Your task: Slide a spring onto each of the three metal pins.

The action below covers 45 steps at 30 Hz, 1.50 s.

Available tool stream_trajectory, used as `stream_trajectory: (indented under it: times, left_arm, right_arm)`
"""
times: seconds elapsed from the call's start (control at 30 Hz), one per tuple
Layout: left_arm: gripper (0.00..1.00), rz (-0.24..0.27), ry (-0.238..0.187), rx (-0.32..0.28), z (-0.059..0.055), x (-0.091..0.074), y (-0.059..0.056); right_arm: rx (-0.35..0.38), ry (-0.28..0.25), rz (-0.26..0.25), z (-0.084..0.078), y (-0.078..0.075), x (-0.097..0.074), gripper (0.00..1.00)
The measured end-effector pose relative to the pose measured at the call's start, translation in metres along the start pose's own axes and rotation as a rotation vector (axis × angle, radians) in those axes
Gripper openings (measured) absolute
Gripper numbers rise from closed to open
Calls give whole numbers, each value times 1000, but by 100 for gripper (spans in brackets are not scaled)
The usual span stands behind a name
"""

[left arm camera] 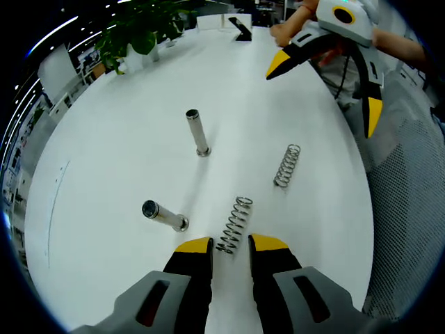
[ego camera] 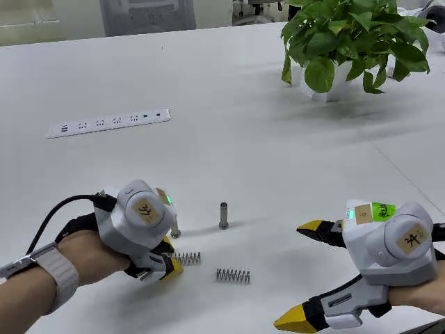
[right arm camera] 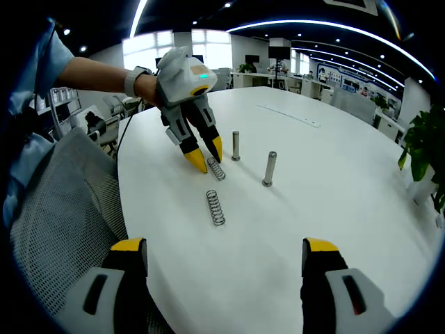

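Though the desk point(ego camera: 243, 97) is wide, the work sits close around one upright pin point(ego camera: 223, 214), and every place here is told from it. Far beyond the pin to its right stands a plant point(ego camera: 348, 35). Far beyond it to its left lies a power strip point(ego camera: 108, 123).

The right hand-held gripper point(right arm camera: 224, 245) hangs well to the right of the pin, on the person's side. Its jaws are spread wide with nothing between them. The left hand-held gripper point(left arm camera: 229, 245) is left of the pin and nearer the person, with its tips down at the desk. Its jaws are parted only a little and sit either side of one end of a spring. They look not yet closed on it, though I cannot tell whether one jaw touches the coil.

A second pin point(left arm camera: 163, 214) stands upright left of the first, just beside the left hand-held gripper. Both pins are bare.

The spring point(left arm camera: 234, 224) lies flat, nearer the person than the pin and a little to its left. Its long axis runs nearly straight on from the left hand-held gripper's jaws. A second spring point(left arm camera: 286, 165) lies flat straight in front of the pin, apart from the first.

The left hand-held gripper is much the nearer to either spring. A small squeeze should take the spring by its end, and it must then be tipped upright to go over a pin.
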<state>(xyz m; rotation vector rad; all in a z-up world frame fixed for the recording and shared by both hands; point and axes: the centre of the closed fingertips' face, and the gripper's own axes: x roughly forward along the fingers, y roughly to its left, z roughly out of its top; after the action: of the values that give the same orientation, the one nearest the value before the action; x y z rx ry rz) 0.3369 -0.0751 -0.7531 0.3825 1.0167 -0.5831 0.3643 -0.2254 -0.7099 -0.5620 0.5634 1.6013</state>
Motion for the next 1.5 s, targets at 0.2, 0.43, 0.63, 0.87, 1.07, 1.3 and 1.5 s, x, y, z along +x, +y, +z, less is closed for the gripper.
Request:
stream_trajectory:
  times: [0.2,0.43,0.63,0.87,1.07,1.3,1.5]
  left_arm:
    - [21,-32,54,49,-1,-1,-3]
    - [19,-55,81,97,-3,-2,-3]
    - [17,-55,67,99,-5,-2,-2]
    - [12,-39,51,97,-5,-3,-1]
    - [12,-7,14,50,-3,-6,-6]
    - [11,39,-70,3,-4,-10,-9]
    - [11,64,-124,-35,-3,-12,-10]
  right_arm:
    - [3,1,5,-1,2,2,93]
    - [11,-1,9,-2,5,2,93]
    - [18,1,7,-4,5,1,93]
    - [23,-1,13,-3,8,3,93]
    - [23,-5,20,-2,10,6,92]
    - [26,-8,30,-2,14,10,92]
    - [26,-11,38,1,17,13,92]
